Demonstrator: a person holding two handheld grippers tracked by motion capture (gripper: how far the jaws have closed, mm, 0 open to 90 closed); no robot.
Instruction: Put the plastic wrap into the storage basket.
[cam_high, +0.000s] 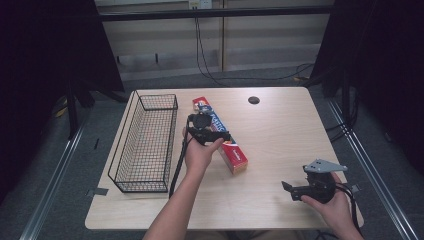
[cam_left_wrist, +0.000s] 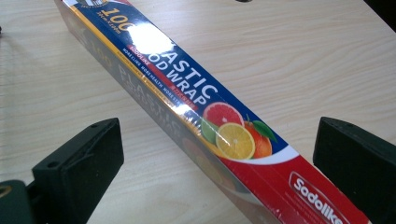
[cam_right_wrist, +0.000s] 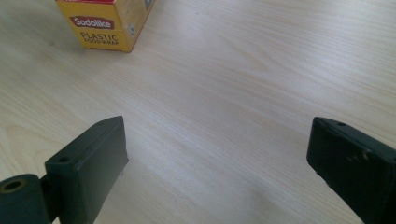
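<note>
Two claws are ours. Left of the plastic wrap box (cam_high: 220, 135) we see a wire basket (cam_high: 145, 145), just beside it on the counter (cam_high: 280, 130). Our left claw (cam_left_wrist: 215, 158) hangs over the box's middle, jaws spread wide to either side of it, not touching. Right of the box, well apart, our right claw (cam_right_wrist: 217, 158) gapes open above bare wood.
</note>
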